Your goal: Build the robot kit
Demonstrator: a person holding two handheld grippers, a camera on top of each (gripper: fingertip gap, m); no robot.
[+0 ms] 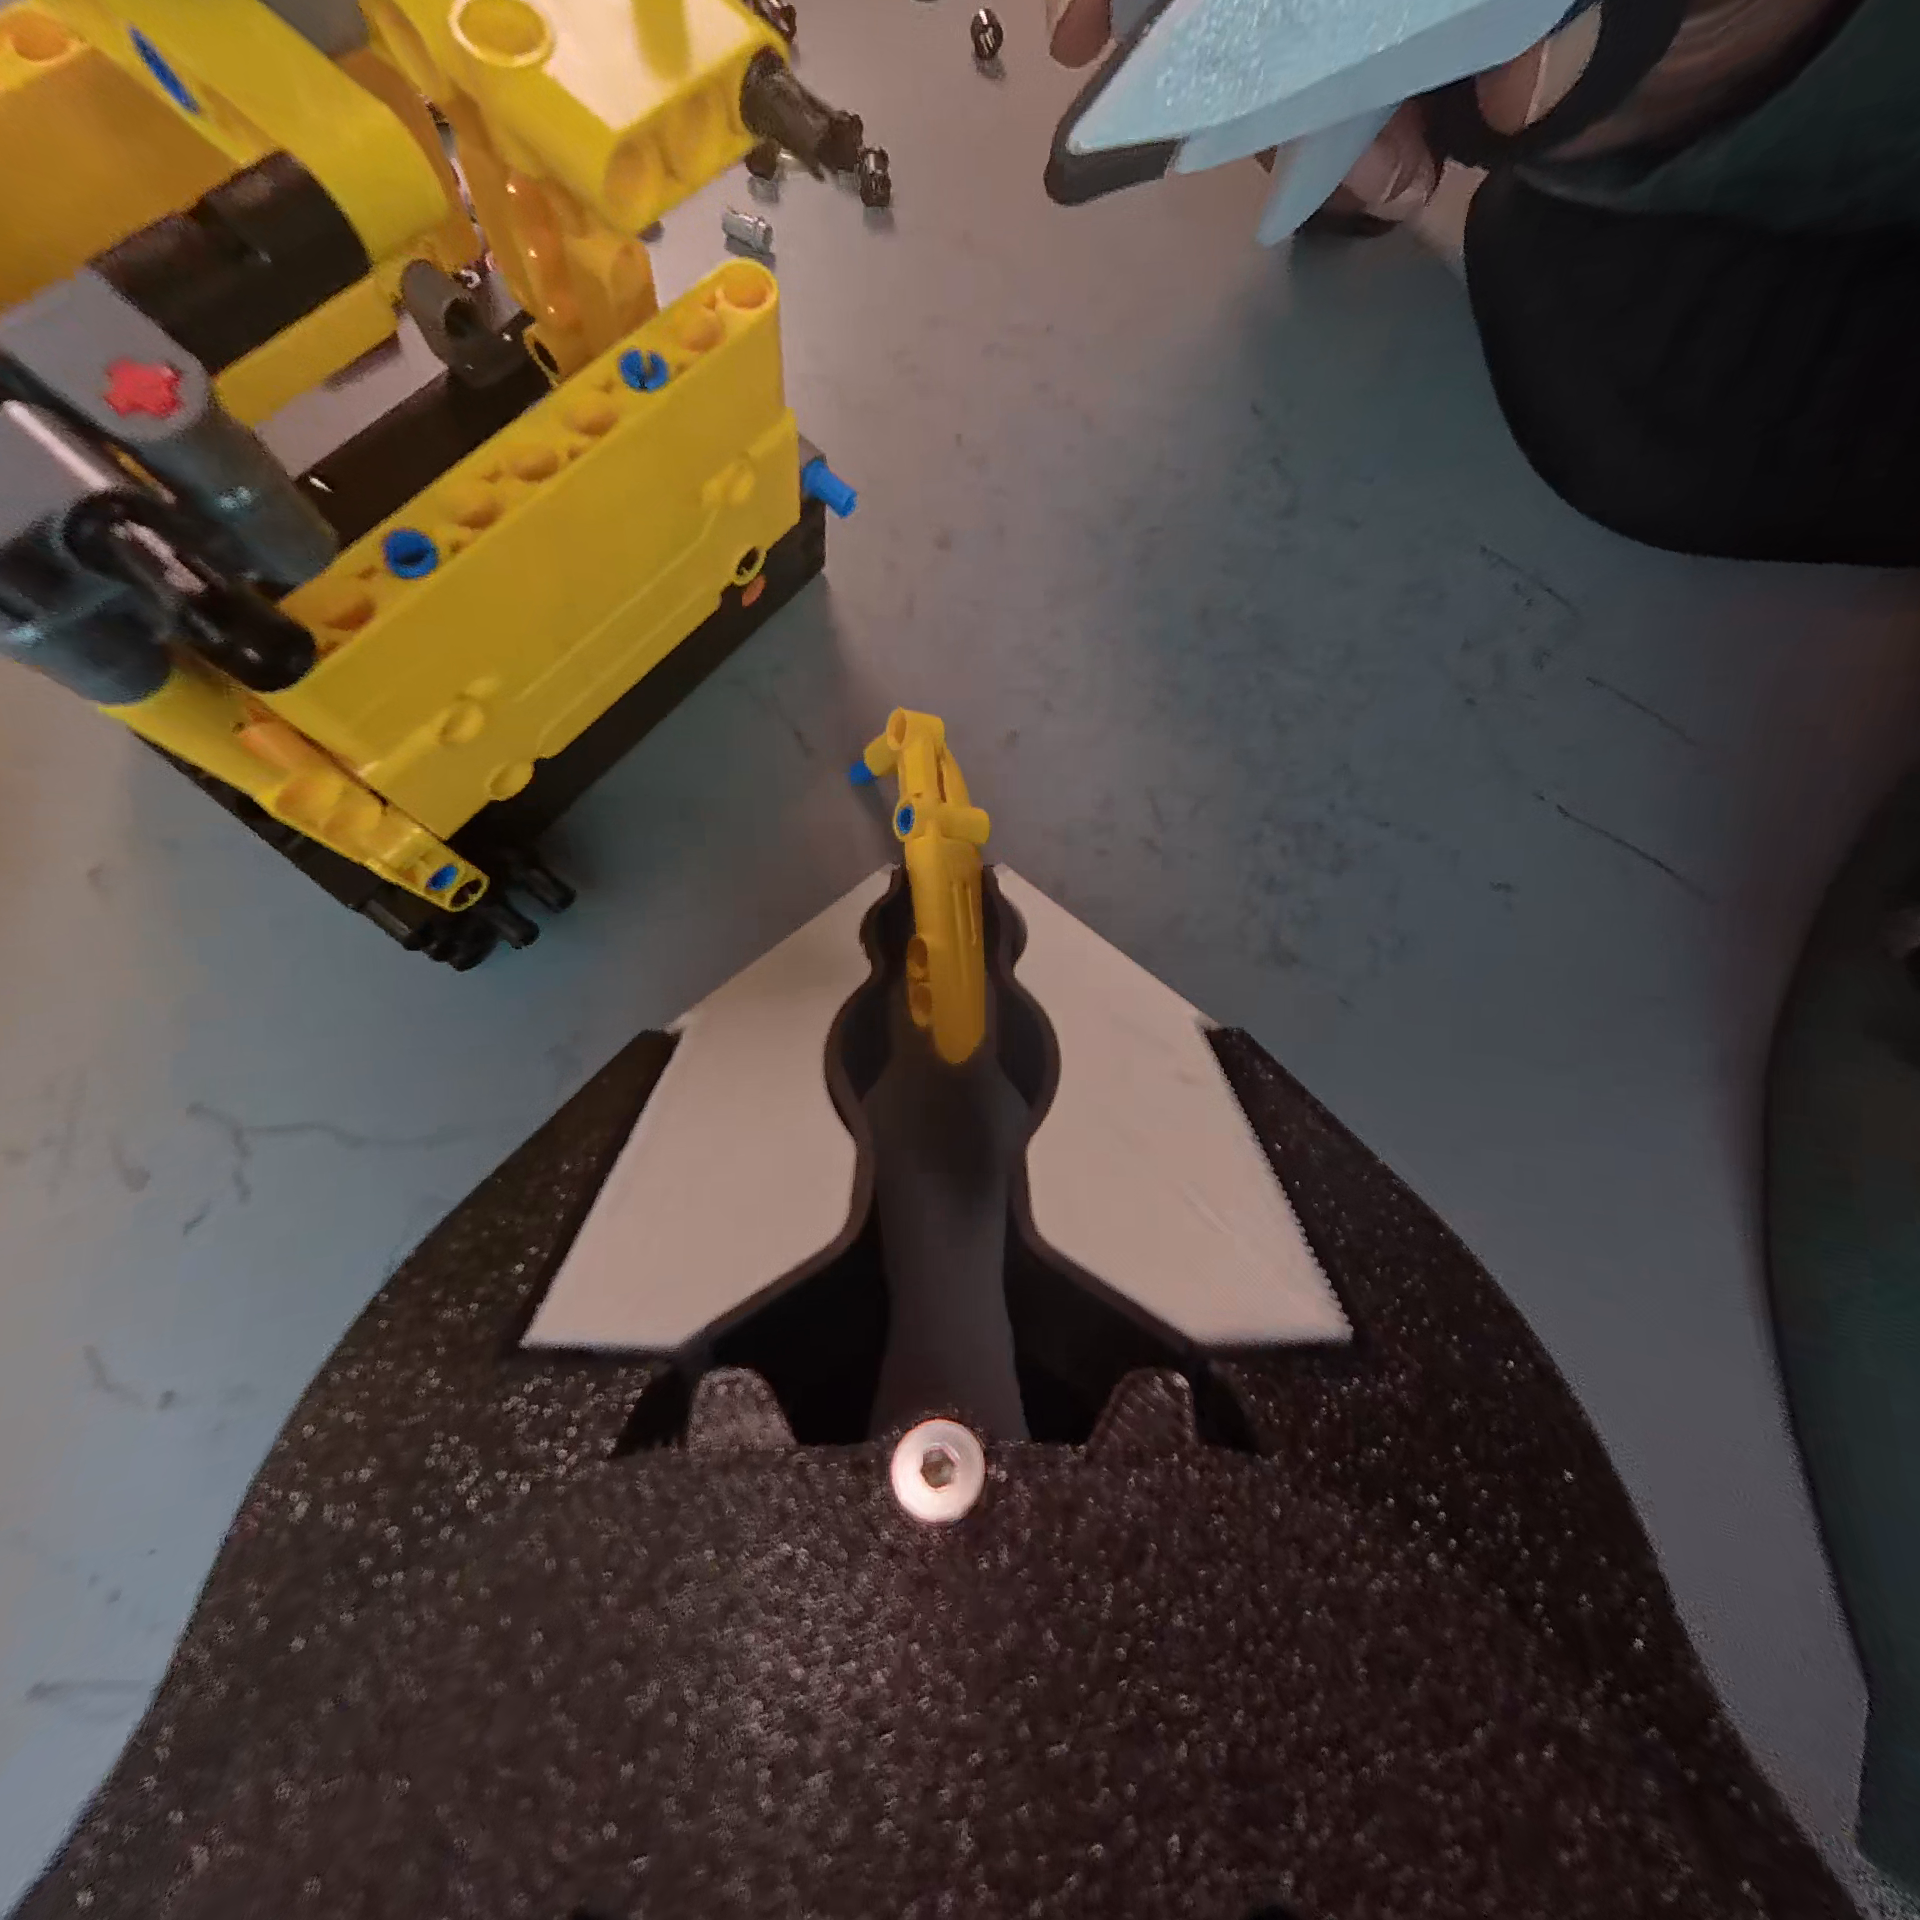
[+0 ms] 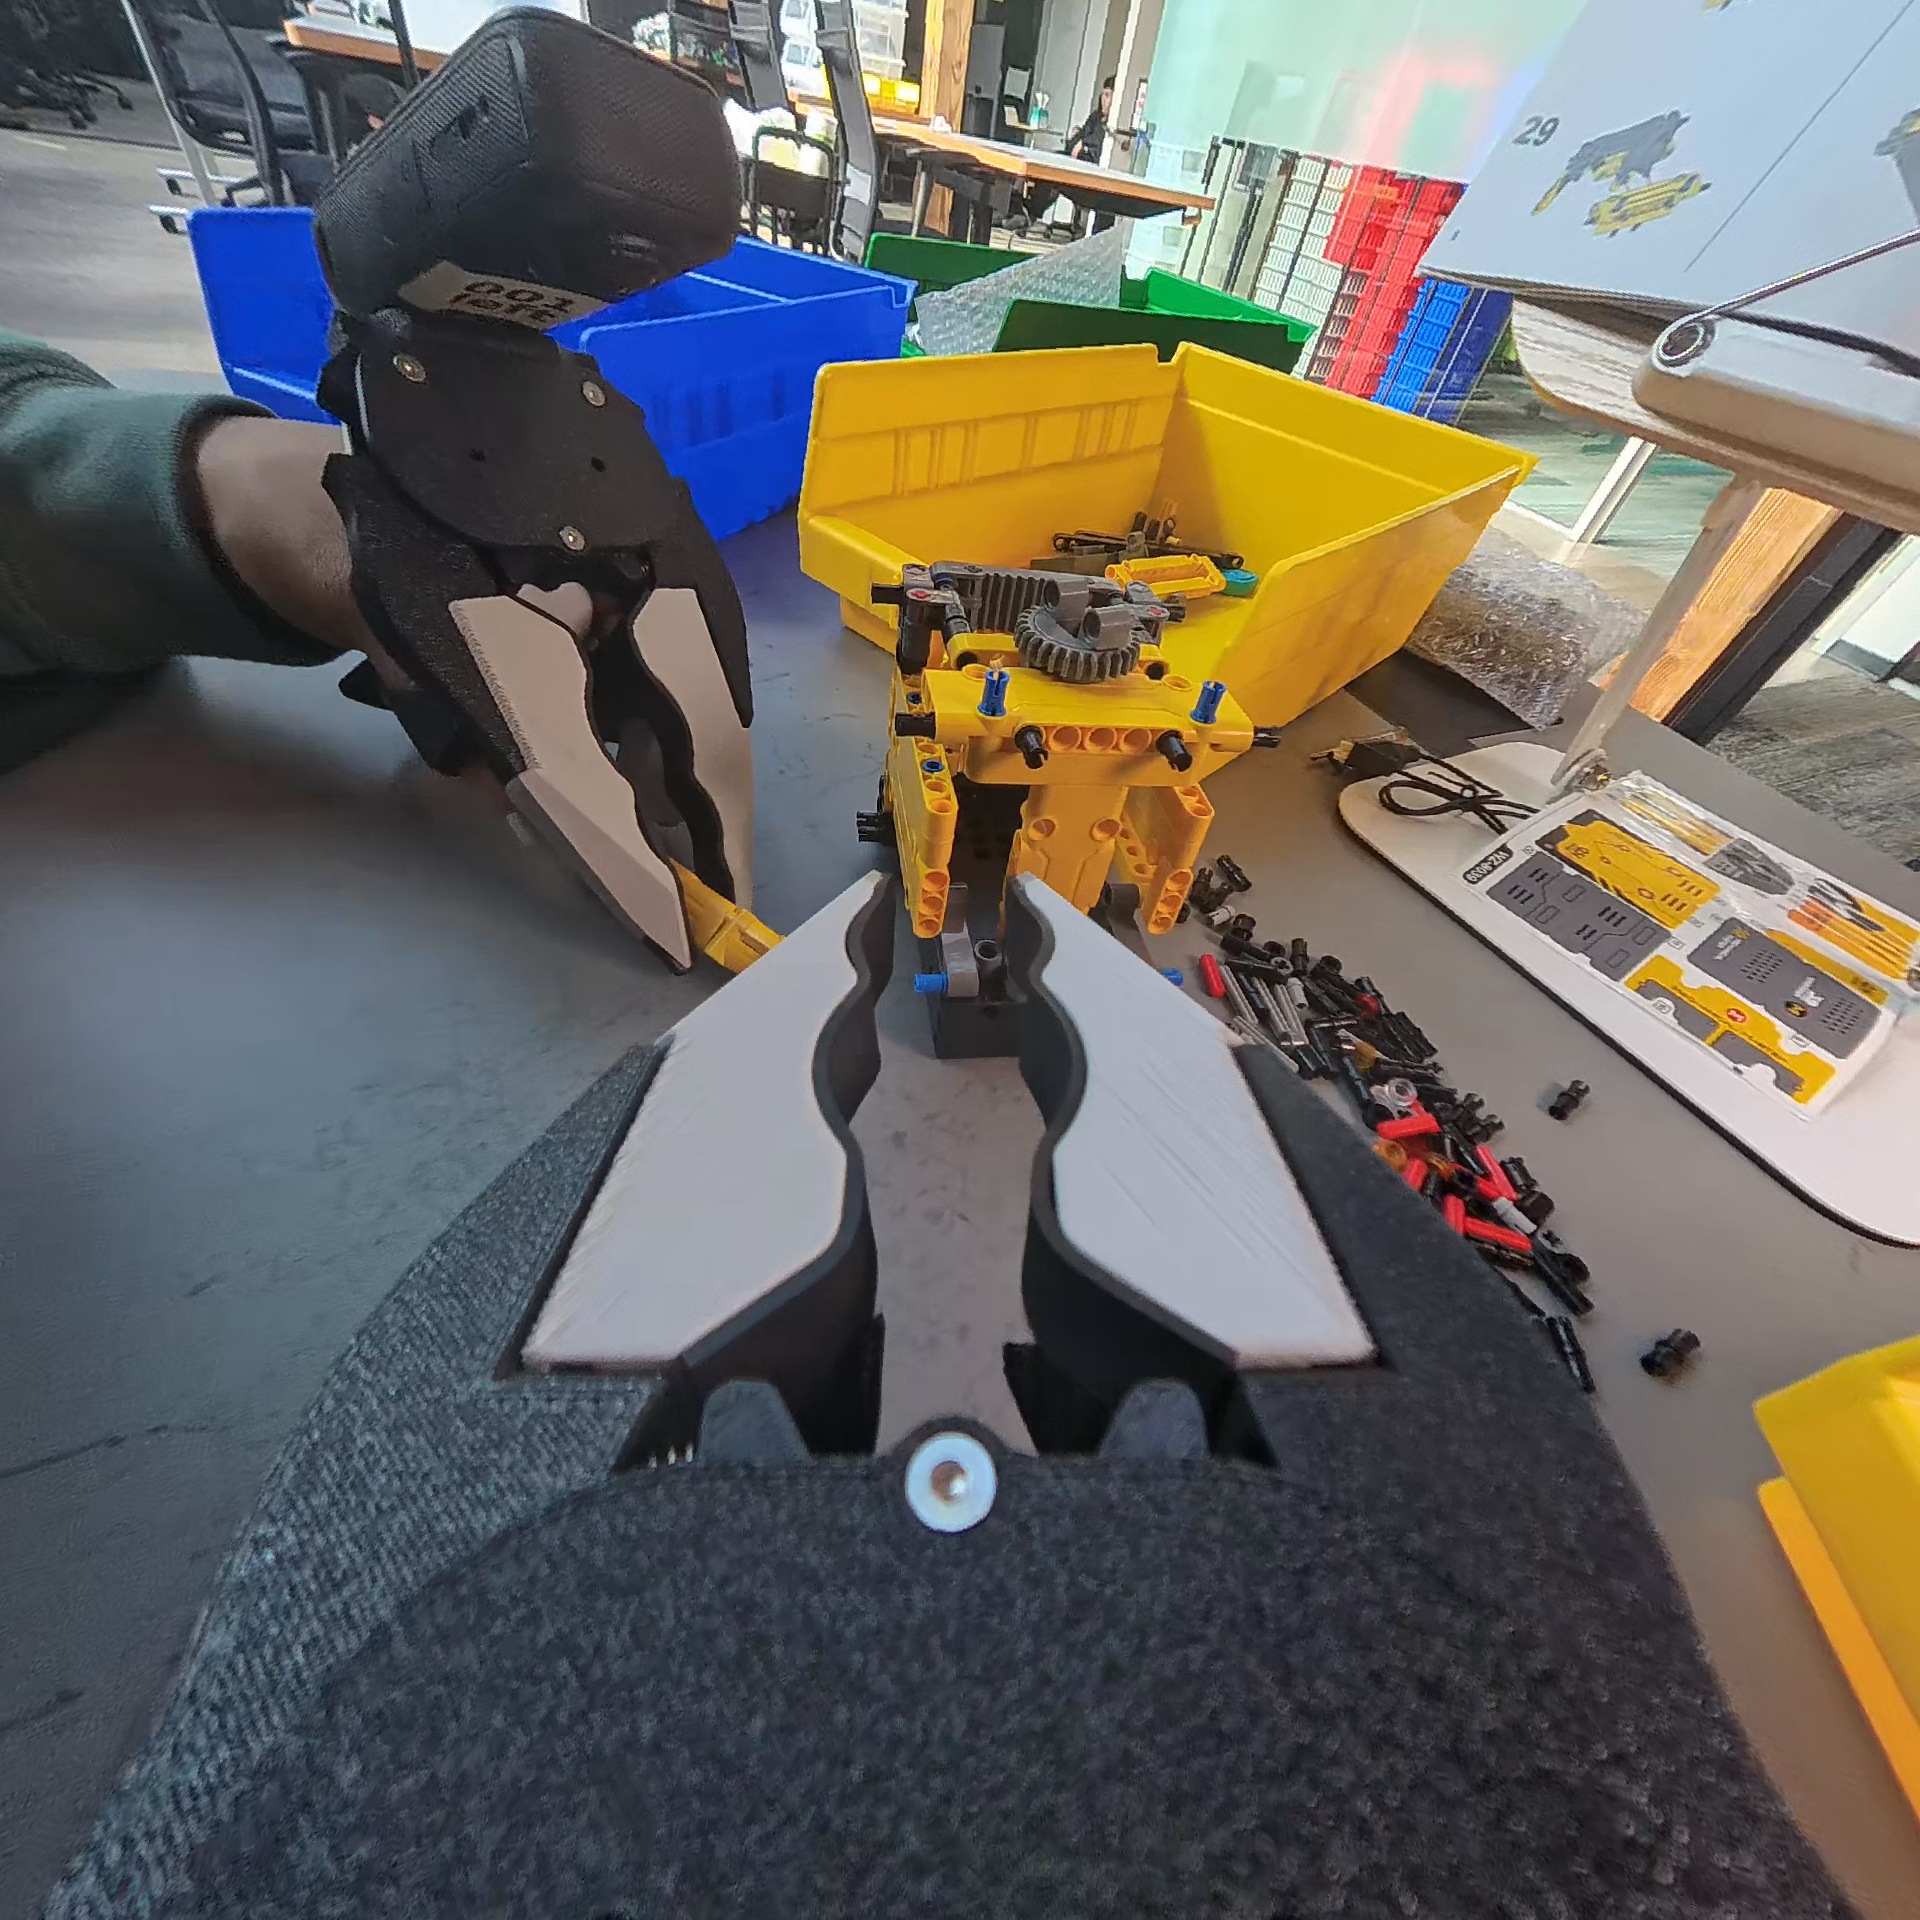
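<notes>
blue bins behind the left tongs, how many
2 blue bins show in the right wrist view: one mostly hidden behind the left tongs, one left of the yellow bin. More may be hidden.

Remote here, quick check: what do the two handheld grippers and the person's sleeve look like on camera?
Both match: the left gripper and right gripper have black, speckled, grainy-textured bodies, pale grey wedge fingers lined with wavy black pads, and a silver hex screw at the centre. In the right wrist view, the left gripper carries a boxy black housing with a small label. Dark green sleeve.
</notes>
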